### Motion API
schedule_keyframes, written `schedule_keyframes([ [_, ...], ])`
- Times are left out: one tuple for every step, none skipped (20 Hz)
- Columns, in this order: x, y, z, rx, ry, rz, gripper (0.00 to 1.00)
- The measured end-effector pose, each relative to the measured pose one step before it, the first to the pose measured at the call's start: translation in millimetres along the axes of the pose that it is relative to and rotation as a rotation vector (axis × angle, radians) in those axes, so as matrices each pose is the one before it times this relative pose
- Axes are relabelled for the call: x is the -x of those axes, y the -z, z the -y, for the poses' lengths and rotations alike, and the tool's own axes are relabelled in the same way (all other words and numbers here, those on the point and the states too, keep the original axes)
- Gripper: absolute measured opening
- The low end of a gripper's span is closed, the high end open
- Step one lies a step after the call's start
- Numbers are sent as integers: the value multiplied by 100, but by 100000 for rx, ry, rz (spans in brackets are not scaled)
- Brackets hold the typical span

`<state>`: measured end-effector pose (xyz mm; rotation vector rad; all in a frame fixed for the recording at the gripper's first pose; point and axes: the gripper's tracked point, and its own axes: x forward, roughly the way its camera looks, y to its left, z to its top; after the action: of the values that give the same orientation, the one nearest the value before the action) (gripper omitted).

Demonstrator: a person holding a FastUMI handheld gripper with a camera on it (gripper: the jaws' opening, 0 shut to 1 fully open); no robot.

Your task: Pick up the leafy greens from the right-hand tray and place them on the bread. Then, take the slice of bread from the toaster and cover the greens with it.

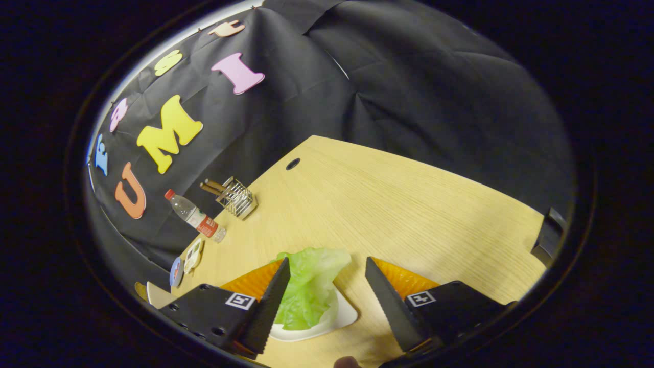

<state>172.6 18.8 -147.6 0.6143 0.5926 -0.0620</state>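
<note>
Hovering over the bench [388, 204], the hand-held gripper [327, 286] has its jaws spread wide and holds nothing, likely lining up a grasp. The leafy greens [306, 286] lie on a white tray [342, 317], against the left finger, reaching beyond its tip.

A pale wooden table [398, 204] with straight grain spreads out beyond the jaws, a small round hole [293, 163] cut near its far corner. Black cloth [419, 92], creased and draped in folds, walls the booth behind the table on both sides. The light is dim and warm, brightest on the tabletop ahead of the jaws.
</note>
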Motion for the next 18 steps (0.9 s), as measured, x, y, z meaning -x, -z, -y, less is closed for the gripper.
schedule_keyframes([
  [-358,90,-161,-98,-475,-1033,77],
  [-398,86,-47,489,-1224,-390,69],
  [-542,381,127,-434,676,-742,61],
  [-42,-369,262,-537,437,-458,52],
  [-443,68,130,-1198,105,-729,44],
  [150,-231,-29,-1166,-229,-151,36],
  [387,-267,-95,774,-267,477,27],
  [-128,-61,-28,2514,-624,1112,22],
  [211,-187,16,2688,455,651,3],
  [65,-83,-234,2690,-352,552,3],
  [329,-394,-377,1911,-426,1377,2],
  [245,-278,-327,1060,-1148,1752,0],
  [344,-299,-232,863,-467,1204,0],
  [587,-185,-322,-234,-1305,1424,0],
  [549,-314,-592,-110,-1261,1273,0],
  [588,-306,-594,175,-1448,1489,0],
  [556,-418,-697,416,-1116,1774,0],
  [477,-324,-761,237,-1271,1661,0],
])
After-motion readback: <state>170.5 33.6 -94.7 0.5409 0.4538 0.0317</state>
